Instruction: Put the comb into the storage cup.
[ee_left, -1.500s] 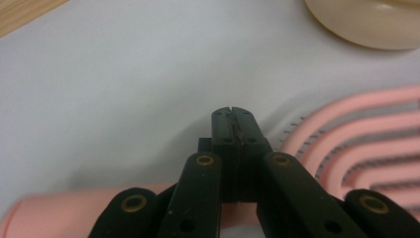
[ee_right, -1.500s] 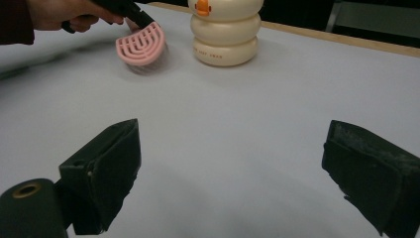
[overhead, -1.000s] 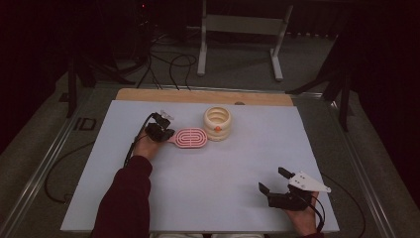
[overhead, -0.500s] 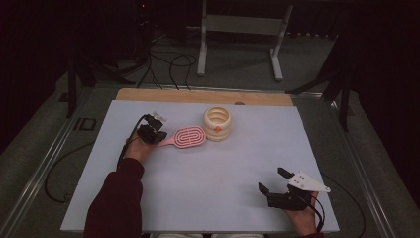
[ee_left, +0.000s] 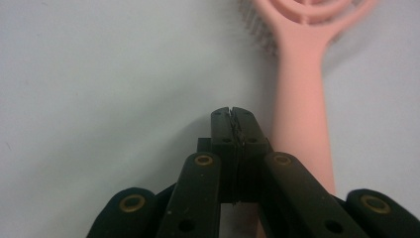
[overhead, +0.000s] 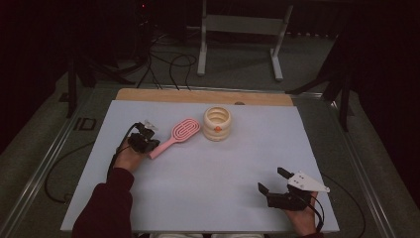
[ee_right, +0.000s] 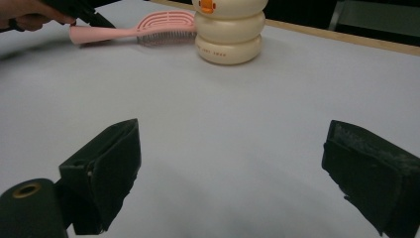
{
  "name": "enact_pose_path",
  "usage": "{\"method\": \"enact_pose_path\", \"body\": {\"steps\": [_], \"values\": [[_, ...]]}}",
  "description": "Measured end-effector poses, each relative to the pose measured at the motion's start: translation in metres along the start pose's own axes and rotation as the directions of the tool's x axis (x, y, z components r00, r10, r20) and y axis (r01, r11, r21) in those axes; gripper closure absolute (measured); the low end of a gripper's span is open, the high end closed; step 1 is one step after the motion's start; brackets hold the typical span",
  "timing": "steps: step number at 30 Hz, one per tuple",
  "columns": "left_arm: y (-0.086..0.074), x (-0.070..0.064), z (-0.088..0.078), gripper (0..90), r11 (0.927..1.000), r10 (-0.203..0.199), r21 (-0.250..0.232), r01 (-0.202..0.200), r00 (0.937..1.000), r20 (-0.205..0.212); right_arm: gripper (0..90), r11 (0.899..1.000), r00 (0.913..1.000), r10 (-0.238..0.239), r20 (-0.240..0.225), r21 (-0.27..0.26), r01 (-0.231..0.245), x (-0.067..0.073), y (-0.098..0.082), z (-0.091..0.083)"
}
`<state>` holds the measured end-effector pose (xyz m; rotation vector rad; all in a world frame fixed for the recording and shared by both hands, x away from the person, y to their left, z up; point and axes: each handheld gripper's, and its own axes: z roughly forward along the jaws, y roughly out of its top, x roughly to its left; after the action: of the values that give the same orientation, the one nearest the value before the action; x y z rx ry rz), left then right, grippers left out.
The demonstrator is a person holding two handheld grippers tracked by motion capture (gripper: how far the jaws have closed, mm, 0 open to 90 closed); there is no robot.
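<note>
Lying on white table (overhead: 198,198): pink hairbrush (overhead: 177,135), head just beside cream ringed pot (overhead: 217,123); L gripper (ee_left: 232,115) jaws closed, empty, alongside brush handle; R gripper (overhead: 276,184) jaws wide apart, well off from brush.

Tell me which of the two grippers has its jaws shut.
The left gripper, beside the pink hairbrush handle: its jaws press together with nothing between them. The right gripper, near the table's front edge, holds its jaws wide apart.
</note>
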<state>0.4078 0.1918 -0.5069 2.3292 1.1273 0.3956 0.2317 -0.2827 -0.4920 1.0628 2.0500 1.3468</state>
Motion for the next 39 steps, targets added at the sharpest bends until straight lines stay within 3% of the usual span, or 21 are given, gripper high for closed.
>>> {"method": "enact_pose_path", "body": {"steps": [7,10,13,16,19,23,24,25,28,29,31,33,36,39], "values": [[-0.003,0.002,-0.003,87.5,0.9999,-0.013,-0.011,0.013,0.9999,-0.004,8.3,1.000,1.0000,-0.001,-0.001,0.000,0.001,0.000,0.000,0.000],[-0.002,0.003,-0.005,82.7,0.9994,-0.025,-0.025,0.025,0.9996,-0.015,8.3,1.000,1.0000,0.001,0.002,-0.001,-0.001,0.000,0.000,0.000],[-0.002,0.004,-0.013,72.6,0.9962,-0.052,-0.070,0.051,0.9985,-0.018,8.3,1.000,1.0000,0.002,0.003,-0.001,-0.002,0.000,0.000,0.000],[-0.004,0.001,-0.025,56.7,0.9873,-0.085,-0.136,0.081,0.9962,-0.020,8.3,1.000,1.0000,0.003,0.004,0.000,-0.003,0.000,0.000,0.000],[-0.010,-0.004,-0.040,44.1,0.9732,-0.104,-0.210,0.093,0.9935,-0.045,8.3,1.000,1.0000,0.001,0.004,0.000,-0.001,-0.001,0.000,0.000],[-0.025,-0.014,-0.060,31.1,0.9481,-0.135,-0.299,0.107,0.9880,-0.074,8.3,1.000,1.0000,-0.004,0.004,0.002,0.004,-0.001,-0.001,0.001],[-0.025,-0.014,-0.060,27.0,0.9481,-0.135,-0.299,0.107,0.9880,-0.074,8.3,1.000,1.0000,-0.004,0.004,0.002,0.004,-0.001,-0.001,0.001],[-0.036,-0.022,-0.069,27.0,0.9363,-0.142,-0.335,0.105,0.9860,-0.088,8.3,1.000,1.0000,-0.004,0.004,0.001,0.004,-0.001,-0.001,0.001],[-0.049,-0.030,-0.079,15.0,0.9234,-0.157,-0.368,0.110,0.9826,-0.100,8.3,1.000,0.9999,-0.012,0.003,-0.002,0.012,0.000,-0.001,0.001],[-0.055,-0.033,-0.084,14.8,0.9115,-0.166,-0.395,0.116,0.9815,-0.095,8.3,1.000,0.9999,-0.012,0.001,-0.002,0.012,0.000,-0.001,0.002],[-0.066,-0.037,-0.091,12.9,0.8972,-0.175,-0.424,0.122,0.9808,-0.087,8.3,1.000,0.9998,-0.019,-0.001,-0.004,0.019,0.000,-0.001,0.002],[-0.075,-0.041,-0.096,9.1,0.8879,-0.183,-0.441,0.129,0.9799,-0.080,8.3,1.000,0.9998,-0.019,-0.005,-0.011,0.019,0.000,0.000,0.003],[-0.084,-0.044,-0.103,4.2,0.8835,-0.176,-0.452,0.124,0.9816,-0.074,8.3,1.000,0.9997,-0.022,-0.008,-0.020,0.021,0.000,0.001,0.003],[-0.092,-0.049,-0.109,1.0,0.8729,-0.168,-0.474,0.114,0.9831,-0.073,8.3,0.999,0.9995,-0.028,-0.014,-0.029,0.028,0.001,0.003,0.003]]}}
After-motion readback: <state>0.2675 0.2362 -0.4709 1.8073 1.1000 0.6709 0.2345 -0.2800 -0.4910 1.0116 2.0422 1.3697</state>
